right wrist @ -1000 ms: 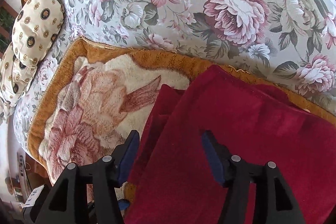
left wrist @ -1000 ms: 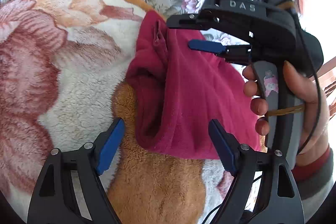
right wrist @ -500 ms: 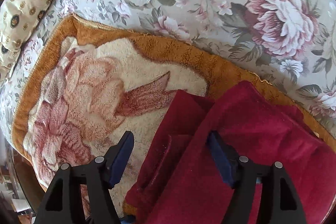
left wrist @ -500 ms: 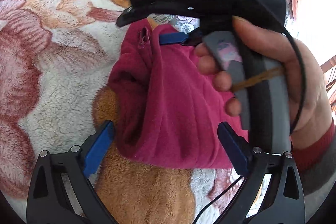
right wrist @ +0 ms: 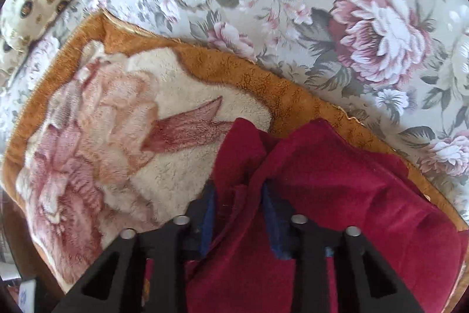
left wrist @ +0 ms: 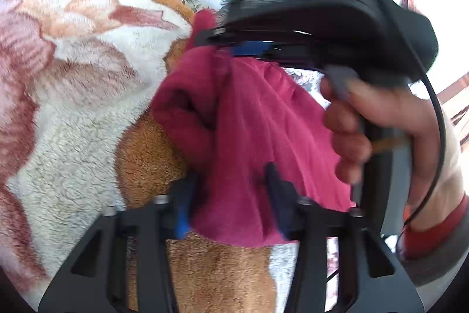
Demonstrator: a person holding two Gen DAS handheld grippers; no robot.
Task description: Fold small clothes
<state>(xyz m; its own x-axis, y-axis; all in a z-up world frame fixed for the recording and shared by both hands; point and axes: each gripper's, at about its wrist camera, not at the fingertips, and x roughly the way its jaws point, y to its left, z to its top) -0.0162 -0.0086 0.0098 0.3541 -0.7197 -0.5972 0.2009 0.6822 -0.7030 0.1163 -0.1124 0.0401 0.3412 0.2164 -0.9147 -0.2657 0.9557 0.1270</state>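
Garment (left wrist: 258,137) is bunched between both closing claws, left claw (left wrist: 231,195) pinching its near hem, right claw (right wrist: 239,213) nipping the far edge ahead.

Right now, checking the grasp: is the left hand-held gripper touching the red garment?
Touching: the left wrist view shows the left hand-held gripper closing, pads pinching the red garment.

Home: floral bedspread (right wrist: 322,5), plush blanket (right wrist: 164,96)
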